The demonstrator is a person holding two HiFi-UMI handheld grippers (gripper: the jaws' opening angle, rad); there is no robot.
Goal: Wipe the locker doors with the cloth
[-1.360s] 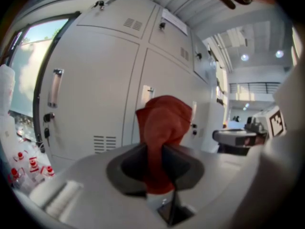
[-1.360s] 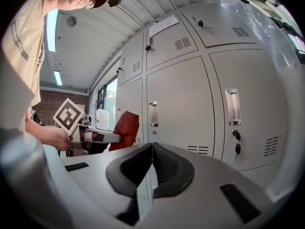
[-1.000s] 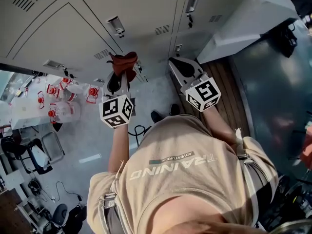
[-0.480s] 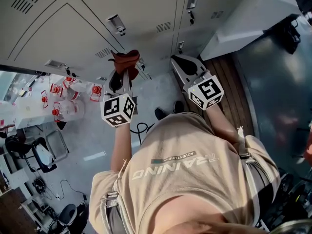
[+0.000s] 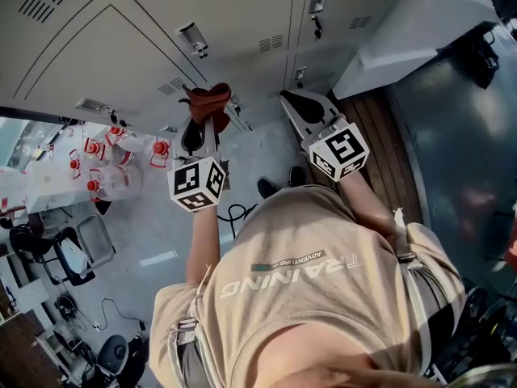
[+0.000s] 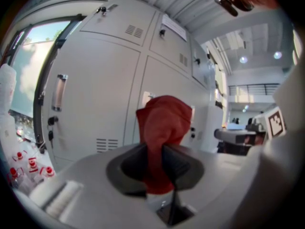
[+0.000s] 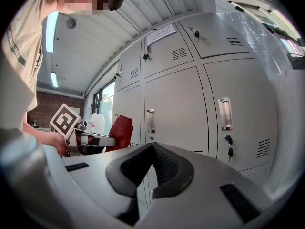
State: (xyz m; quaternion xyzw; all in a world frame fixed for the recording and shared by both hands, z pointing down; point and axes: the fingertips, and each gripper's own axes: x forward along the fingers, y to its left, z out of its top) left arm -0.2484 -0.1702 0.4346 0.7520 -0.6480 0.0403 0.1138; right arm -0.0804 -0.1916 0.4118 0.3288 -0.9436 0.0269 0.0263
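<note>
A red cloth (image 5: 208, 99) is pinched between the jaws of the left gripper (image 5: 205, 120), which are closed tightly on its lower part, while the rest of the cloth is bunched up above the jaw tips. In the left gripper view the cloth (image 6: 164, 120) is seen rising from the left gripper (image 6: 155, 151) in front of the grey locker doors (image 6: 95, 94); whether the doors are touched by it cannot be told. The cloth is held up near a lower door, close to a row of vent slots (image 5: 171, 89) and a recessed handle (image 5: 192, 39). The right gripper (image 5: 292, 102) is held just beside the left one, a little apart from it, and is pointed at the locker doors (image 5: 234, 10) as well. Its jaws are brought together with nothing between them, as is shown in the right gripper view, where the right gripper (image 7: 152, 149) is seen before a door with a handle (image 7: 224, 113) and keys (image 7: 229, 145) hanging in the lock. The cloth (image 7: 120, 130) is visible there to the left. Bottles with red caps (image 5: 103, 156) are stood on the floor to the person's left, below the lockers, and wooden boards (image 5: 381, 140) are seen to the right.
</note>
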